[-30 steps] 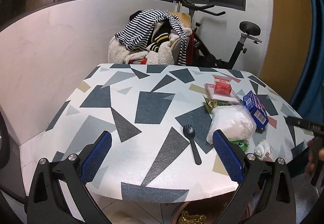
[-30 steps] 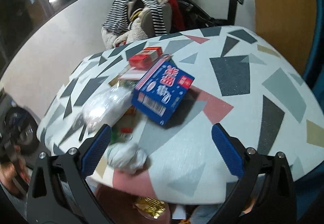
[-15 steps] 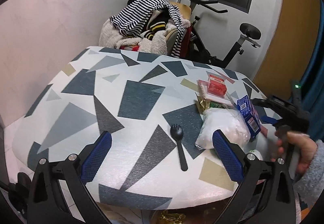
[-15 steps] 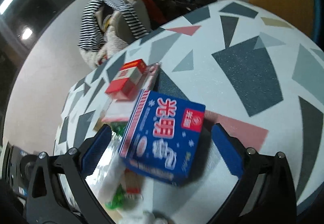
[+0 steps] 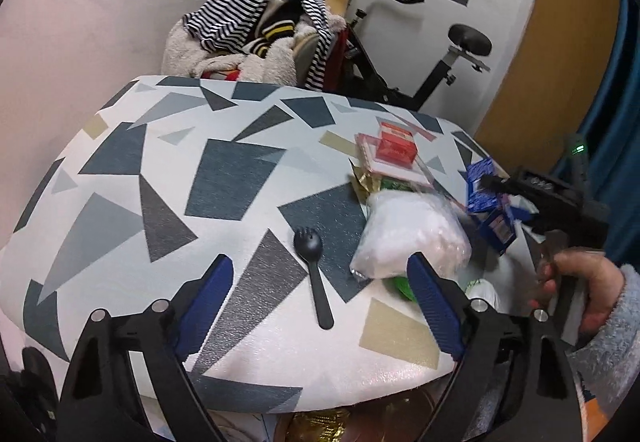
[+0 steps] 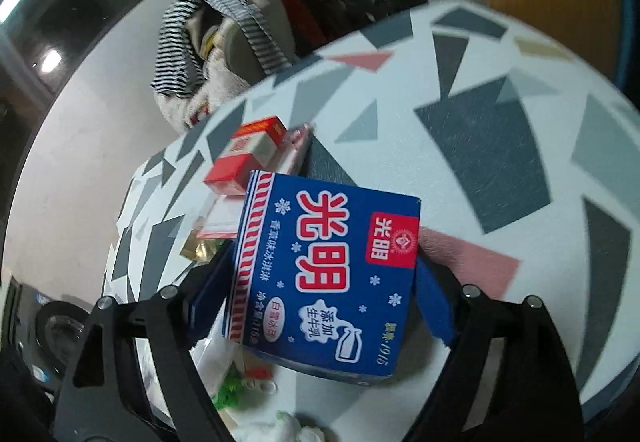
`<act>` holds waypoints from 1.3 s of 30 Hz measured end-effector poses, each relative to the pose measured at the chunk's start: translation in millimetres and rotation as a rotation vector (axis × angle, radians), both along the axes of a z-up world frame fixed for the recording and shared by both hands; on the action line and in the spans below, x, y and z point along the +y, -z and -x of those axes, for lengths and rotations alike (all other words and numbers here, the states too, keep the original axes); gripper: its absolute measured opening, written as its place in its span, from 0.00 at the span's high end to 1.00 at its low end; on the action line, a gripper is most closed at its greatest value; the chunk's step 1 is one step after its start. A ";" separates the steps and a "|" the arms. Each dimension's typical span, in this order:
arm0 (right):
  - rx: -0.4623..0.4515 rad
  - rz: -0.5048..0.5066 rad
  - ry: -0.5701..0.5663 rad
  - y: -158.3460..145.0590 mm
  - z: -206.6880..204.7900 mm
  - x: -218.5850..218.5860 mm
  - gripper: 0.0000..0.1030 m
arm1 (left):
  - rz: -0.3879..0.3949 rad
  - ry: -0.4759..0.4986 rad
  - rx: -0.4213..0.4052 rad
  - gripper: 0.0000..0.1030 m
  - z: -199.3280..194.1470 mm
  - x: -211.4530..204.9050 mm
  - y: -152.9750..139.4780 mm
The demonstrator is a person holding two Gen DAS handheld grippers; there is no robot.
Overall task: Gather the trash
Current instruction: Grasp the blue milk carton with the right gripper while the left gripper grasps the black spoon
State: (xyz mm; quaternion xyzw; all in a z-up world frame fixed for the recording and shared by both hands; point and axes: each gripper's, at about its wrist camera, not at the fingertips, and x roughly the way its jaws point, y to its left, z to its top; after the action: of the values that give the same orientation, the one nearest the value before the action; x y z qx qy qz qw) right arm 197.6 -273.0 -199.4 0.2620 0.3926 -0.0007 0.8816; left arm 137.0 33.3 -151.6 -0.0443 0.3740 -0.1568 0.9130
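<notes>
**Jaws close in on the ice-cream carton**

While the right gripper (image 6: 320, 282) straddles the blue carton (image 6: 324, 274), its jaws are closing, one blue pad at each side of the box; whether the pads press yet cannot be made out. The carton lies on the bench (image 5: 232, 178) at the edge of a litter heap: a red box (image 6: 248, 158), a white plastic bag (image 5: 412, 238), and green and gold wrappers beneath.

Risk, as I judge it: the carton sits tilted on the rubbish under it, so a squeeze could skew it, crush its thin card, or drag the bag along.

The left gripper (image 5: 316, 306) hangs with jaws wide but narrowing, nothing between the pads, with a black spork (image 5: 312, 266) ahead on the bench.

Only the left view shows the spork, the person's hand (image 5: 576, 282) on the right tool, and an exercise bike behind. Only the right view shows the carton's printed face and the jaws flanking it.
</notes>
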 end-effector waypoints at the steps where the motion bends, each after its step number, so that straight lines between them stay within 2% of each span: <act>1: -0.013 0.004 -0.003 -2.1 3.9 -0.7 0.21 | -0.002 0.005 0.004 0.19 0.0 -1.9 1.7; 5: -0.082 0.031 -0.030 -12.2 35.1 0.0 0.21 | -0.016 0.008 0.043 0.25 -2.7 -6.1 14.6; 8: -0.116 0.057 -0.041 -16.8 58.3 3.5 0.21 | -0.035 -0.005 0.087 0.35 -11.4 -4.1 29.4; 10: -0.125 0.073 -0.051 -16.1 70.4 6.7 0.21 | -0.059 -0.009 0.114 0.45 -18.0 -4.1 39.2; 12: -0.129 0.085 -0.060 -15.8 77.8 9.8 0.21 | -0.078 -0.011 0.147 0.48 -27.6 -5.5 51.2; 17: -0.135 0.097 -0.061 -13.2 98.0 11.5 0.21 | -0.112 0.010 0.177 0.48 -45.5 -16.9 66.0; 20: -0.130 0.100 -0.054 -11.0 104.1 9.5 0.21 | -0.160 0.026 0.184 0.50 -55.7 -27.0 73.6; 22: -0.129 0.104 -0.051 -10.3 107.3 9.0 0.21 | -0.225 0.033 0.159 0.51 -59.1 -35.4 75.9; 24: -0.127 0.104 -0.051 -9.5 109.3 8.7 0.21 | -0.254 0.033 0.140 0.54 -61.6 -39.4 76.9; 26: -0.125 0.106 -0.051 -9.4 110.5 9.1 0.21 | -0.250 0.032 0.133 0.57 -63.1 -39.4 77.3; 27: -0.125 0.107 -0.053 -9.3 111.0 9.4 0.21 | -0.253 0.036 0.129 0.61 -63.5 -39.6 77.2; 28: -0.124 0.107 -0.054 -9.1 111.6 9.7 0.21 | -0.253 0.044 0.126 0.75 -63.7 -39.8 76.8; 30: -0.125 0.110 -0.057 -9.5 113.1 10.5 0.21 | -0.261 0.053 0.129 0.91 -64.4 -39.5 75.4; 32: -0.127 0.115 -0.061 -9.8 114.7 11.9 0.21 | -0.256 0.050 0.136 0.91 -64.2 -37.8 74.0; 34: -0.129 0.119 -0.068 -10.6 117.8 13.6 0.21 | -0.216 0.042 0.140 0.91 -62.1 -30.9 70.2; 39: -0.143 0.122 -0.076 -15.0 126.9 16.0 0.21 | -0.188 0.024 0.117 0.91 -51.4 -19.4 54.5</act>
State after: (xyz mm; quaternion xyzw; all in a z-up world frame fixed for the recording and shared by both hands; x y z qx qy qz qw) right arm 70.6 -257.0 -184.4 0.1922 0.3375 0.0276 0.9211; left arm 188.4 13.9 -206.0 0.0368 0.4403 -0.1292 0.8877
